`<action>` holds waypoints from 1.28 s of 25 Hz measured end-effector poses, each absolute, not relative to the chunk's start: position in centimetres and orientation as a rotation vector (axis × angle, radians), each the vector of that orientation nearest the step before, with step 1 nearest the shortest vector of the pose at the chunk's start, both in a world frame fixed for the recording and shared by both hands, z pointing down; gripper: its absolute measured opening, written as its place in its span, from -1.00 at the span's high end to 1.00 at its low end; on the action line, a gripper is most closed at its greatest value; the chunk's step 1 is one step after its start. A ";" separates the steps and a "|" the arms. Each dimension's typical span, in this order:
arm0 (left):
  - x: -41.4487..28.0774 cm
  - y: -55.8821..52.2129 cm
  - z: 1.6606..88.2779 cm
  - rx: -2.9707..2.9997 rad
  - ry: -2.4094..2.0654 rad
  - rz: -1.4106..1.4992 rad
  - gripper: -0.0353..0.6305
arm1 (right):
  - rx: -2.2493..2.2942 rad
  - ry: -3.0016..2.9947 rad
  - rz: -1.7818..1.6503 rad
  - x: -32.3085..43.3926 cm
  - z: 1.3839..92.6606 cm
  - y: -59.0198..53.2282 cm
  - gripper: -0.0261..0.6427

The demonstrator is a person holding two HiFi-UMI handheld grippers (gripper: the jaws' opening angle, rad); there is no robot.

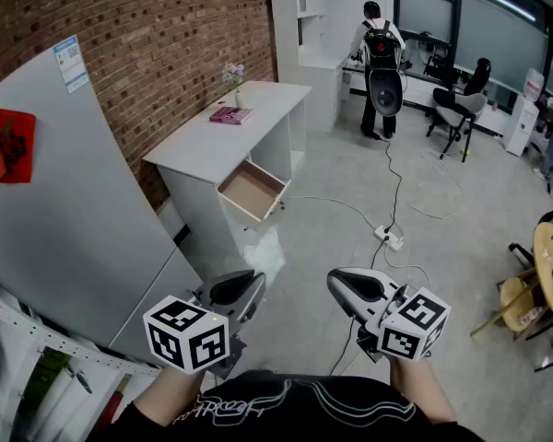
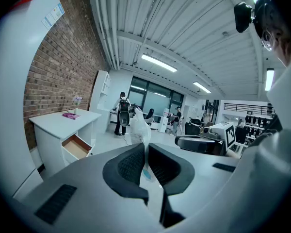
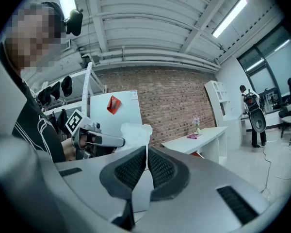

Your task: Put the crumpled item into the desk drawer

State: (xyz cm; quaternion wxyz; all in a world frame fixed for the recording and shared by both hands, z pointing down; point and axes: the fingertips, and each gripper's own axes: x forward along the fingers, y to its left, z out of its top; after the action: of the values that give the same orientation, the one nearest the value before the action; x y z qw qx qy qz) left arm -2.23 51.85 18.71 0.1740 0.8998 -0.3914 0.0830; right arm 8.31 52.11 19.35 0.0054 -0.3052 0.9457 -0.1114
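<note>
The crumpled item (image 2: pixel 138 125) is a white plastic wad, and my left gripper (image 2: pixel 146 147) is shut on it, with the wad sticking out past the jaw tips. In the head view the wad (image 1: pixel 264 250) hangs in front of the left gripper (image 1: pixel 250 282), low in the picture and well short of the desk. The white desk (image 1: pixel 223 133) stands against the brick wall with its drawer (image 1: pixel 252 191) pulled open and showing a bare wooden bottom. My right gripper (image 3: pixel 147 152) is shut with nothing in it and sits beside the left gripper (image 3: pixel 96 139), level with it (image 1: pixel 337 282).
A pink book (image 1: pixel 230 115) and a small flower vase (image 1: pixel 235 79) stand on the desk top. A large white panel (image 1: pixel 64 210) leans at the left. A power strip (image 1: pixel 388 238) and cables lie on the floor. A person with a backpack (image 1: pixel 380 58) stands far back, with chairs at the right.
</note>
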 end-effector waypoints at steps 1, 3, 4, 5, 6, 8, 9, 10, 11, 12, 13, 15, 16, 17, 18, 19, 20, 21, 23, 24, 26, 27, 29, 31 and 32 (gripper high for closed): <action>-2.2 51.5 18.8 2.550 -1.115 0.240 0.77 | -0.957 2.950 -0.362 8.5 19.5 51.8 0.78; -2.1 50.9 19.0 2.550 -1.125 0.247 0.77 | -0.963 2.932 -0.378 9.0 19.8 51.1 0.78; -2.0 50.6 19.0 2.551 -1.131 0.250 0.78 | -0.968 2.928 -0.379 9.2 19.9 50.8 0.78; -1.9 50.3 19.1 2.552 -1.136 0.252 0.77 | -0.974 2.926 -0.378 9.4 20.0 50.5 0.78; -1.8 50.1 19.1 2.551 -1.140 0.254 0.77 | -0.979 2.924 -0.379 9.6 20.1 50.3 0.78; -1.5 50.0 19.4 2.543 -1.144 0.256 0.77 | -0.981 2.923 -0.388 9.7 20.5 50.1 0.78; -1.3 49.9 19.5 2.538 -1.145 0.255 0.77 | -0.982 2.924 -0.391 9.7 20.7 50.1 0.78; -1.1 49.9 19.6 2.536 -1.147 0.253 0.77 | -0.984 2.927 -0.391 9.8 20.8 50.1 0.78; -1.0 49.8 19.5 2.537 -1.150 0.251 0.78 | -0.988 2.930 -0.391 9.9 21.0 50.0 0.78; -0.9 49.8 19.6 2.537 -1.153 0.253 0.77 | -0.994 2.932 -0.396 10.0 21.2 49.9 0.78; -0.9 49.7 19.7 2.535 -1.154 0.258 0.77 | -0.998 2.930 -0.407 10.1 21.4 49.8 0.78; -1.1 49.5 20.1 2.521 -1.155 0.268 0.77 | -0.996 2.917 -0.426 10.0 21.7 49.5 0.78; -1.2 49.3 20.4 2.513 -1.156 0.269 0.77 | -0.993 2.907 -0.428 10.0 21.7 49.3 0.78; -1.4 48.9 20.6 2.505 -1.159 0.267 0.78 | -0.994 2.897 -0.425 10.0 21.8 49.1 0.78; -1.6 48.5 20.8 2.499 -1.163 0.264 0.77 | -1.004 2.887 -0.421 10.0 22.0 48.7 0.78; -1.8 48.0 21.1 2.493 -1.167 0.261 0.77 | -1.023 2.879 -0.413 10.1 22.3 48.3 0.78; -2.1 47.5 21.4 2.488 -1.169 0.259 0.77 | -1.050 2.877 -0.401 10.1 22.8 47.8 0.78; -2.3 47.0 21.9 2.483 -1.169 0.257 0.78 | -1.081 2.883 -0.386 10.1 23.4 47.4 0.78; -2.7 46.2 22.8 2.471 -1.164 0.245 0.78 | -1.125 2.908 -0.350 10.0 24.5 46.7 0.78; -2.8 45.7 23.2 2.463 -1.160 0.239 0.78 | -1.124 2.913 -0.335 9.9 24.7 46.5 0.78; -3.2 44.9 24.2 2.448 -1.152 0.234 0.77 | -1.096 2.892 -0.340 9.6 24.8 46.0 0.78; -3.4 44.5 24.7 2.442 -1.146 0.233 0.78 | -1.083 2.875 -0.357 9.5 25.0 45.7 0.78; -3.8 43.3 26.0 2.434 -1.138 0.231 0.78 | -1.083 2.855 -0.390 9.5 25.9 44.6 0.78; -4.2 41.8 27.2 2.432 -1.138 0.232 0.78 | -1.099 2.850 -0.416 9.5 27.2 43.0 0.78; -4.4 40.8 27.8 2.430 -1.139 0.235 0.78 | -1.102 2.847 -0.433 9.4 27.9 42.0 0.78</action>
State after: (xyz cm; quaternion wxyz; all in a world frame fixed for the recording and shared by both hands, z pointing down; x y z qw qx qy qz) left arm -4.44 40.84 27.82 0.2217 0.8796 -0.4123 0.0851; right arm 9.38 41.99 27.86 0.0292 -0.3573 0.9229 -0.1404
